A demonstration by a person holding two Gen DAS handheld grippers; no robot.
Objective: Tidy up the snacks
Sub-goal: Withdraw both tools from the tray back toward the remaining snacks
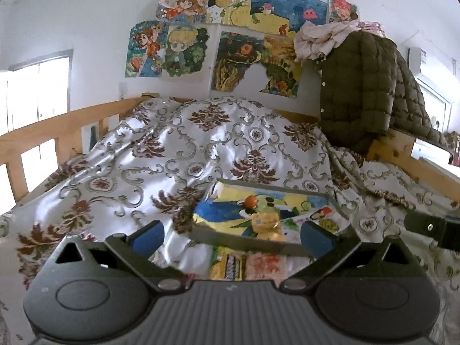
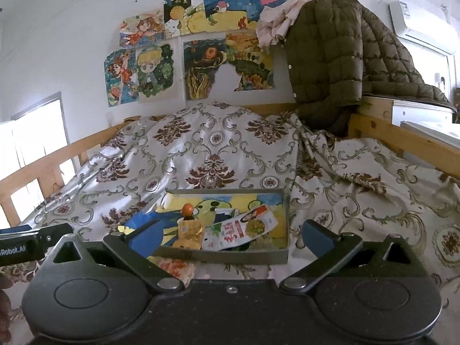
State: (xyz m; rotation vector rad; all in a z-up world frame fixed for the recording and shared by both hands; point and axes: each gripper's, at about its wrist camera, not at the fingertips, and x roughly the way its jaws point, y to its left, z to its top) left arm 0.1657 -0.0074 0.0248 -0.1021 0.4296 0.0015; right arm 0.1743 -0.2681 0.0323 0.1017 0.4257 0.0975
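Grey shallow tray point(image 2: 230, 254) lies on bed's patterned bedspread point(image 2: 201, 149), painted lining inside. In tray: orange ball point(image 2: 188, 209), yellow snack pack point(image 2: 189, 230), white-and-red snack packet point(image 2: 244, 227) leaning toward right wall. Two more snack packs point(image 1: 244, 264) on bedspread just in front of tray. Left hand-held gripper point(image 1: 231, 234) spread wide, nothing between blue pads. Right hand-held gripper point(image 2: 231, 234) fully open, empty, tray ahead. Olive quilted jacket point(image 2: 330, 57) draped over wooden bed frame.

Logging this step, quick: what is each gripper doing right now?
Left gripper: open, holding nothing.
Right gripper: open, holding nothing.
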